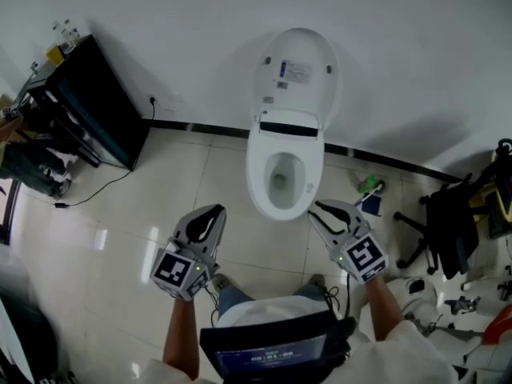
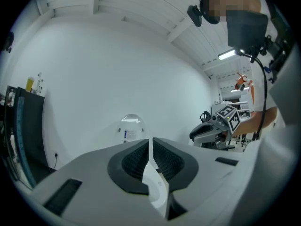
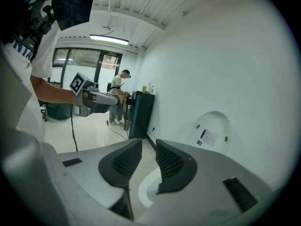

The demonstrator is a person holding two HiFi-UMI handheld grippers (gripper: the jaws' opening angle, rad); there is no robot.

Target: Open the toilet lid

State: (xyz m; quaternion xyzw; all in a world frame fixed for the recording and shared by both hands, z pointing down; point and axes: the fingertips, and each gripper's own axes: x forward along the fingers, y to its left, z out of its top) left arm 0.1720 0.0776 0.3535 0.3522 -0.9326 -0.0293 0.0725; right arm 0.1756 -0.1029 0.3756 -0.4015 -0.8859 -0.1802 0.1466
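The toilet [image 1: 258, 174] stands against the wall [image 1: 416, 46], its lid [image 1: 296, 70] already upright behind the bowl. Left of the bowl my left claw [image 1: 217, 210] hangs closed and empty. To the right, my right claw [image 1: 314, 210] is slightly parted and empty.

This looks like a lab or test room, not a household bathroom. A white toilet [image 1: 286, 174] stands against a bare white wall [image 1: 200, 22] on a glossy tiled floor [image 1: 120, 246]. It shares one open room with a tall black cabinet [image 1: 96, 106], a black office chair [image 1: 448, 222], a cable [image 1: 96, 189] trailing over the tiles and loose gear [image 1: 472, 302] at the right. The right gripper view shows a ceiling strip light [image 3: 109, 39], large glazed doors [image 3: 80, 58] and another person [image 3: 120, 91] standing beside the cabinet.
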